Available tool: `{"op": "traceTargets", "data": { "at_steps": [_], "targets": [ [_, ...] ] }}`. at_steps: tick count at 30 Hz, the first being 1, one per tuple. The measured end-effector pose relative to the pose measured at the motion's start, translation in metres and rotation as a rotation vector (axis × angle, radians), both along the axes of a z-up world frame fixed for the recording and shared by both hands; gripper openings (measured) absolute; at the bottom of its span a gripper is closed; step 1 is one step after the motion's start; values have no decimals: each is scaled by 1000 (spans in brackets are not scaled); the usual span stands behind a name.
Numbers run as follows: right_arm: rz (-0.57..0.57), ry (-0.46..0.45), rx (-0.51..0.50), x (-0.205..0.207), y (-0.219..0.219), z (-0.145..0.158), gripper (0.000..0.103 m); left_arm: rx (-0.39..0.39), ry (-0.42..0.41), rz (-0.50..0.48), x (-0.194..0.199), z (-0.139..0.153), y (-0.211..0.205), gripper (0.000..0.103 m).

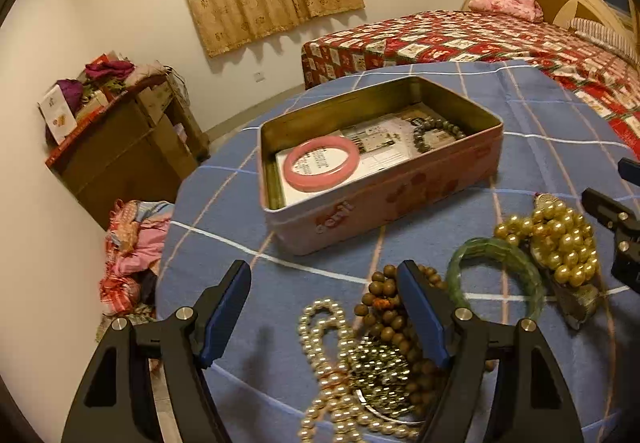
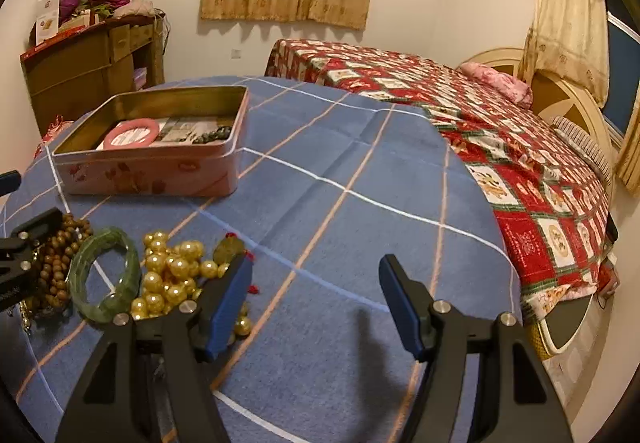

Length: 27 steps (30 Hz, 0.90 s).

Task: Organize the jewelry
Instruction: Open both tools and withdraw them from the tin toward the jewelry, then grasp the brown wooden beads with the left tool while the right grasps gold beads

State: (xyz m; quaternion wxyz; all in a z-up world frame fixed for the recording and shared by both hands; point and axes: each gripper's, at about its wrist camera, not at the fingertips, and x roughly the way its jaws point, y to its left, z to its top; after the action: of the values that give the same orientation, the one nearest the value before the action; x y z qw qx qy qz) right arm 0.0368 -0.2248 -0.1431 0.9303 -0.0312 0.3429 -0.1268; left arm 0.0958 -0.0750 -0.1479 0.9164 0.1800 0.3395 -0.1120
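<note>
On the tabletop (image 2: pixel 360 171), with its blue checked cloth, we've got the pink tin (image 1: pixel 384 199) sitting open. Inside it a pink bangle (image 1: pixel 322 162) lies on some printed paper, and a dark bead bracelet (image 1: pixel 438 131) is at the far end.

The rest of the jewelry is heaped on the cloth in front of the tin: a pearl strand (image 1: pixel 324 363), brown wooden beads (image 1: pixel 388 307), a green bangle (image 1: pixel 496 271) and a clump of gold beads (image 1: pixel 560 243). There's also a small shiny beaded piece in the middle of the heap, but we can't tell what it is.

Our left gripper (image 1: pixel 324 279) hangs right over the pearls and wooden beads, jaws spread wide with nothing between them. Our right gripper (image 2: pixel 316 271) is over bare cloth, jaws also wide apart and empty, its left finger (image 2: pixel 230 303) just beside the gold beads.

A bed (image 2: pixel 500 147) with a red patterned cover stands behind the tabletop.
</note>
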Motion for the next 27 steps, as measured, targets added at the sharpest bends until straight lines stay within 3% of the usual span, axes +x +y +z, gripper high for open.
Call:
{"op": "traceTargets", "data": {
  "at_steps": [2,7,12,14,15,20,27],
  "targets": [
    [3,-2,3,-1,-1,0,69,-15,16,-5,-1,1,-1,62],
    [-4,-4,21,-3,-4,-2,69,-44,-8,-16,-16,13,-1,61],
    [3,-3,23,-2,-3,-3,69,-18,40,-50,-8,-7,-16,61],
    [0,-2,42,-2,-6,-4,69,-28,53,-72,-6,-9,-18,43],
    [-2,-1,54,-2,-9,-4,69,-39,67,-79,-5,-10,-18,25],
    [-20,-7,80,-3,-16,-3,69,-110,79,-82,-5,4,-1,21],
    [-26,-25,97,-6,-19,5,69,-246,-18,-60,-14,52,32,21]
  ]
}}
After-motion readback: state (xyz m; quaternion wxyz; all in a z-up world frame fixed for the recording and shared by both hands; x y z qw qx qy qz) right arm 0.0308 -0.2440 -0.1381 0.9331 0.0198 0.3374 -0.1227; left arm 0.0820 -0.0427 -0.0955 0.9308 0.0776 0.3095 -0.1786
